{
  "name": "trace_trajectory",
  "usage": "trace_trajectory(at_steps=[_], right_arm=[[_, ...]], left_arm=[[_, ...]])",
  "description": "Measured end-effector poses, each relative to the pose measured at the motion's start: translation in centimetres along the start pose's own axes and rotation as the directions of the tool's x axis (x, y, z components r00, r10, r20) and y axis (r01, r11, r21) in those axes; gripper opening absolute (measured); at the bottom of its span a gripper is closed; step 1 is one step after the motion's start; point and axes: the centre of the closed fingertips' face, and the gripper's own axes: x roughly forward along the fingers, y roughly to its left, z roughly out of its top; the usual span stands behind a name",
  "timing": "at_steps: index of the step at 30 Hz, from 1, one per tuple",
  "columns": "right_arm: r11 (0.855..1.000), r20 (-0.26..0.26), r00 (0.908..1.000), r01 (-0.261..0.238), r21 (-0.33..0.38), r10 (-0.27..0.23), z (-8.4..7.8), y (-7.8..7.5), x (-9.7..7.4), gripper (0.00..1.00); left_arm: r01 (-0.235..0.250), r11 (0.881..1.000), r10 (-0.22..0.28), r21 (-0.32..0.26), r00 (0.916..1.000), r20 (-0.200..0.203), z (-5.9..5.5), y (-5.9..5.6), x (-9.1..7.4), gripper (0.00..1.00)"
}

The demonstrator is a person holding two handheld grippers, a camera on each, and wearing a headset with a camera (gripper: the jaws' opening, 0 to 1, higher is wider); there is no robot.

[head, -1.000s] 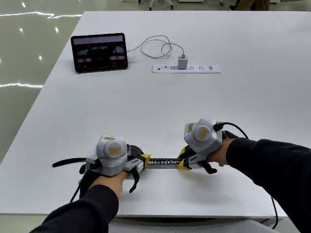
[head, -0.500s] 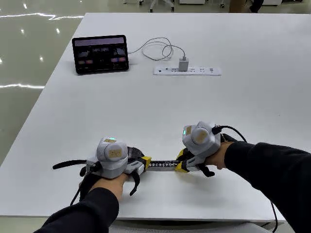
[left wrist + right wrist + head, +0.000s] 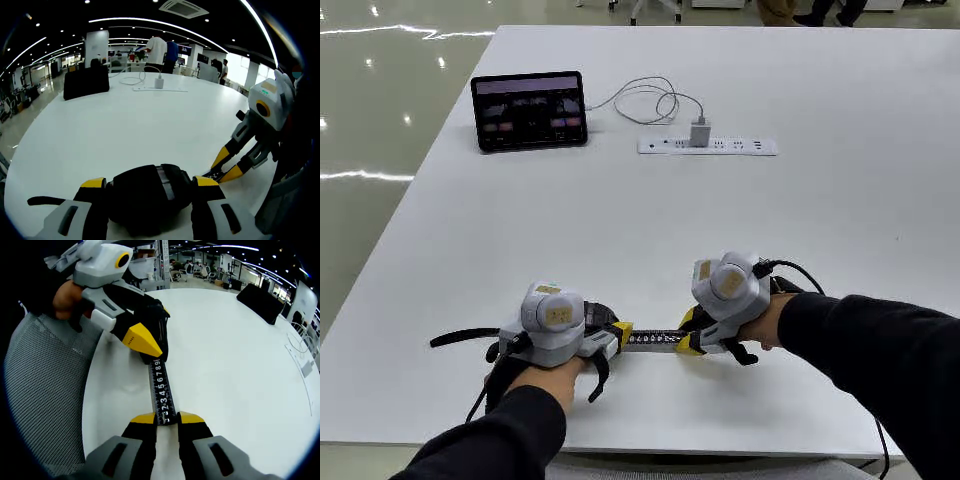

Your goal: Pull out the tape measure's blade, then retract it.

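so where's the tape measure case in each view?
Head view: tape measure case at lower left, clamped in the left gripper.
Left gripper view: bottom centre, between that view's own jaws.
Right gripper view: upper centre-left, at the far end of the blade.
Shared landmark: the tablet.

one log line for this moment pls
left gripper: shut on tape measure | right gripper: shut on blade | blade: partly out
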Motion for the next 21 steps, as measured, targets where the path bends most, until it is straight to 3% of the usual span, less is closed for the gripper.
trace_trajectory(at_steps=[21], right_arm=[[1.000, 0.014, 0.9999, 0.003, 0.005, -0.003, 0.93, 0.13, 0.56, 0.12]], left_arm=[[0.003, 1.000, -0.003, -0.005, 1.0000, 0.002, -0.01, 0.01, 0.01, 0.63]])
